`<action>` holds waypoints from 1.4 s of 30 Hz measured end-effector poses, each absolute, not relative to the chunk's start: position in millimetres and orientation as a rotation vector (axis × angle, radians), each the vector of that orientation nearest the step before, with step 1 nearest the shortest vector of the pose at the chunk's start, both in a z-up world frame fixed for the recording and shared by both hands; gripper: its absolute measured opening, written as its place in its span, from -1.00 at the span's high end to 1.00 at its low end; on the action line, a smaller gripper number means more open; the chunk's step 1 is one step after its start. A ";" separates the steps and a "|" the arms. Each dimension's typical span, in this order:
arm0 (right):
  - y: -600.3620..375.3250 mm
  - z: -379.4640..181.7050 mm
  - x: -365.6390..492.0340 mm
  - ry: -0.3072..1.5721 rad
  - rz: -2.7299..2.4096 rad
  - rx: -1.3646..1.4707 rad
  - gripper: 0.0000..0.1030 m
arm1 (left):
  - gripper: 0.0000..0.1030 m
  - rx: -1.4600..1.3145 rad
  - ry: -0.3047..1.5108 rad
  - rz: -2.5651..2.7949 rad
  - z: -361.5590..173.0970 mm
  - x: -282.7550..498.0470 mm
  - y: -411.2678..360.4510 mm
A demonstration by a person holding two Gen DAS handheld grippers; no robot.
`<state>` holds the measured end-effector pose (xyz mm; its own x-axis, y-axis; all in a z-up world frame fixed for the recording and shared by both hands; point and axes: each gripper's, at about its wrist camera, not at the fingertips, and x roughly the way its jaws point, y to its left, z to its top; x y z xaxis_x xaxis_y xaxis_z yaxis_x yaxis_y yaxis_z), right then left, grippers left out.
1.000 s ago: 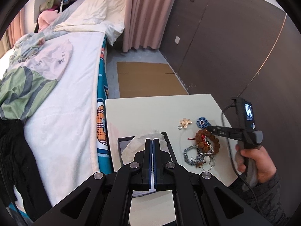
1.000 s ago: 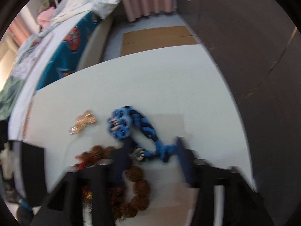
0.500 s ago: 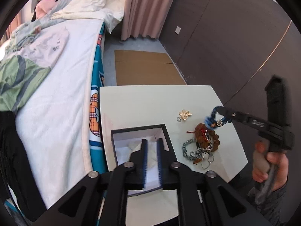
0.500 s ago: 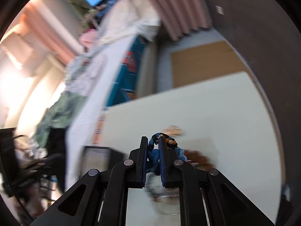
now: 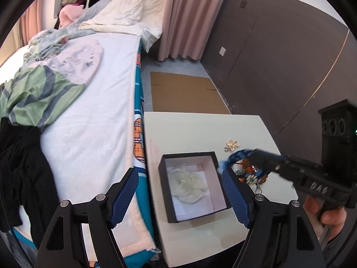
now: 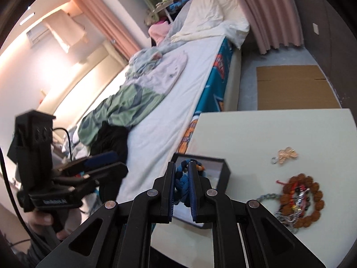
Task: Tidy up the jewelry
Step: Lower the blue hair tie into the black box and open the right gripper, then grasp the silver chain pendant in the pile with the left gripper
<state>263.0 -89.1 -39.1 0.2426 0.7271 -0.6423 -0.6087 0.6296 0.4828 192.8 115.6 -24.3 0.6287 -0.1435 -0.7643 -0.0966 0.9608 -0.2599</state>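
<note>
A black jewelry box (image 5: 193,186) with a pale lining and a white flower piece (image 5: 186,186) stands on the small white table (image 5: 196,127). My left gripper (image 5: 178,178) is open wide, its fingers astride the box. My right gripper (image 6: 181,167) is shut on a blue braided bracelet (image 6: 181,184) and holds it over the box's right edge; the bracelet also shows in the left wrist view (image 5: 234,157). A brown bead bracelet (image 6: 301,201), a silver chain (image 6: 267,197) and a gold flower brooch (image 6: 286,153) lie on the table to the right.
A bed (image 5: 89,102) with white sheets and piled clothes runs along the table's left side. A flat cardboard sheet (image 5: 185,93) lies on the floor beyond the table. A dark wall panel (image 5: 279,55) stands to the right.
My left gripper opened wide from shut. My right gripper closed on the blue bracelet, lifted it off the table and carried it left to the box.
</note>
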 end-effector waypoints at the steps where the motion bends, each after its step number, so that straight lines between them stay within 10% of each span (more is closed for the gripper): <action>1: -84.3 -42.8 261.4 0.967 0.914 0.130 0.76 | -0.51 -0.291 0.894 -0.020 -24.1 190.9 117.4; 6: -69.3 -59.8 256.7 1.059 0.916 0.044 0.58 | -0.51 -0.294 0.894 -0.015 -21.7 187.2 119.8; 8: -71.5 -63.2 257.2 1.090 0.911 0.044 -0.04 | -0.51 -0.289 0.893 -0.018 -21.0 186.8 118.6; 11: -91.0 -56.3 260.9 1.067 0.873 0.086 -0.40 | -0.51 -0.278 0.891 -0.033 -17.7 188.1 111.5; 32: -248.4 -63.9 278.7 1.103 0.564 0.285 -0.40 | -0.50 -0.121 0.982 -0.279 -43.0 241.3 -20.7; 42: -316.3 -78.6 275.1 1.099 0.452 0.391 -0.40 | -0.11 -0.022 1.029 -0.370 -62.0 272.6 -85.0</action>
